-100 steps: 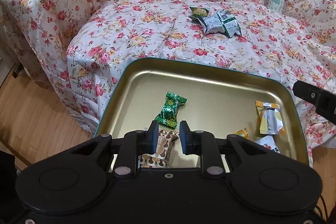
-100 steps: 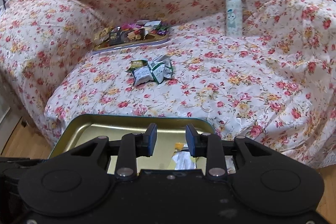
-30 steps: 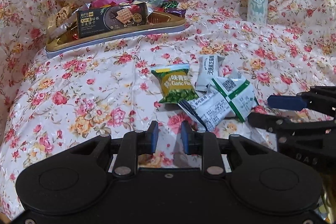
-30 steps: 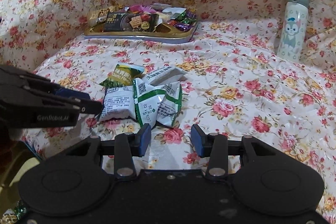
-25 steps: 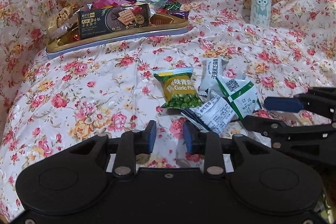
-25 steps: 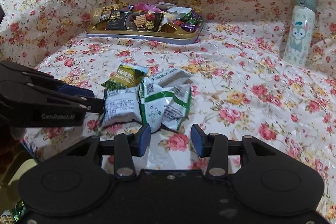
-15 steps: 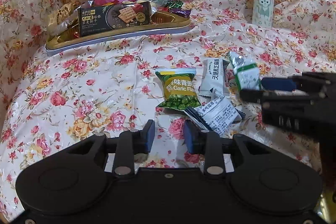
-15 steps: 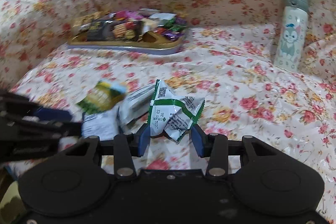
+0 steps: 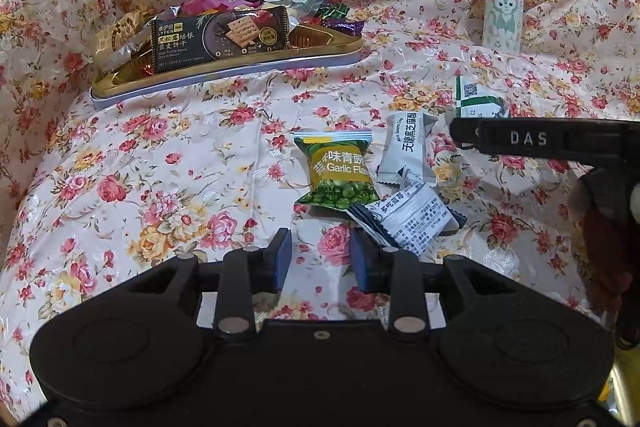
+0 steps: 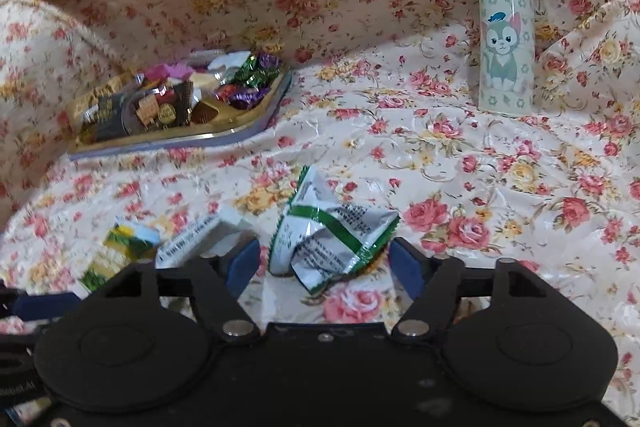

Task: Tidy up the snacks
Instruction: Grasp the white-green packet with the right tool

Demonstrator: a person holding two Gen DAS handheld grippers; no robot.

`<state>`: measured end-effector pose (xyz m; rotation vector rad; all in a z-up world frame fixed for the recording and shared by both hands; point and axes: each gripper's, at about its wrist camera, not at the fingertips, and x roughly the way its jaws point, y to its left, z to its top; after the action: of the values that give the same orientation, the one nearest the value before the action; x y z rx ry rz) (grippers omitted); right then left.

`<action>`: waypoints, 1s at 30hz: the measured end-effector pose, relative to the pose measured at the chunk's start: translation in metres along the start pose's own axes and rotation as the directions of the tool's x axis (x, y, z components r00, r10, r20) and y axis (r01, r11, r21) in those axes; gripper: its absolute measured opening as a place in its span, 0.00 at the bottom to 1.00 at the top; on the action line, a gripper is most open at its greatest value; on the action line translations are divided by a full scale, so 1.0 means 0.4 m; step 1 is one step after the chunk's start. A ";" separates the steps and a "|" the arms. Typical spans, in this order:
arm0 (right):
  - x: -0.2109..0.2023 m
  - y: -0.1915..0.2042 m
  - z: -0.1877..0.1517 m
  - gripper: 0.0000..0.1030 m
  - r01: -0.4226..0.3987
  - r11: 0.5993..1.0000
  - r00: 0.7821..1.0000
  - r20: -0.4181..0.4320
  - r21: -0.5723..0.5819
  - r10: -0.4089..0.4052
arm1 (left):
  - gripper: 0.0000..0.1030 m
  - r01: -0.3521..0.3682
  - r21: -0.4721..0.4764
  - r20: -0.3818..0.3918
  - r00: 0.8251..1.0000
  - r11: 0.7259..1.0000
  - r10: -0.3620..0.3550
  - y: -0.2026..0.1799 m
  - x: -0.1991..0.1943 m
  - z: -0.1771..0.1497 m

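Snack packet, green-and-white, lies crumpled on the floral sofa cover between right gripper jaws, which just spread wide w/o touching it. Left gripper jaws part-open, empty, near garlic pea packet & white sachets.

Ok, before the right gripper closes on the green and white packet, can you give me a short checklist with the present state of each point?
1. Right gripper jaws wide enough: ok, they have just been opening.
2. Green and white packet between the fingers: ok, pads not pressing on it yet.
3. No other snack in the gap: ok, the white packet lies outside the left finger.
4. Left gripper out of the way: ok, open and empty, apart from this packet.
5. Room in the far tray: cannot tell, it looks full.
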<state>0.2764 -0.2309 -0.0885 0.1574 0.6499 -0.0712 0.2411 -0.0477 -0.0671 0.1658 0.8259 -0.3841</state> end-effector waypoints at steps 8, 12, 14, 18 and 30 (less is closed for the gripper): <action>0.006 -0.005 0.008 0.74 -0.047 0.997 0.999 0.008 0.069 0.046 | 0.40 0.000 -0.001 0.002 1.000 1.000 0.000 0.000 0.000 0.000; 0.016 -0.011 0.017 0.72 -0.038 0.994 0.999 0.013 0.107 0.036 | 0.40 0.001 0.000 0.004 1.000 1.000 -0.001 0.000 0.000 0.001; 0.020 -0.014 0.021 0.62 -0.026 0.993 1.000 0.014 0.112 0.025 | 0.40 0.001 0.000 0.002 1.000 1.000 -0.001 0.000 0.000 0.000; 0.024 -0.015 0.019 0.55 -0.022 0.996 1.000 0.024 0.084 0.020 | 0.40 0.001 -0.003 0.001 1.000 1.000 -0.001 0.001 0.000 0.001; 0.028 -0.025 0.000 0.54 -0.051 0.998 0.995 0.083 0.024 0.049 | 0.41 -0.010 0.032 0.004 1.000 0.999 0.010 -0.006 -0.001 0.001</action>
<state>0.2841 -0.2409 -0.0965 0.1952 0.5624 -0.0380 0.2403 -0.0500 -0.0668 0.1989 0.8150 -0.3882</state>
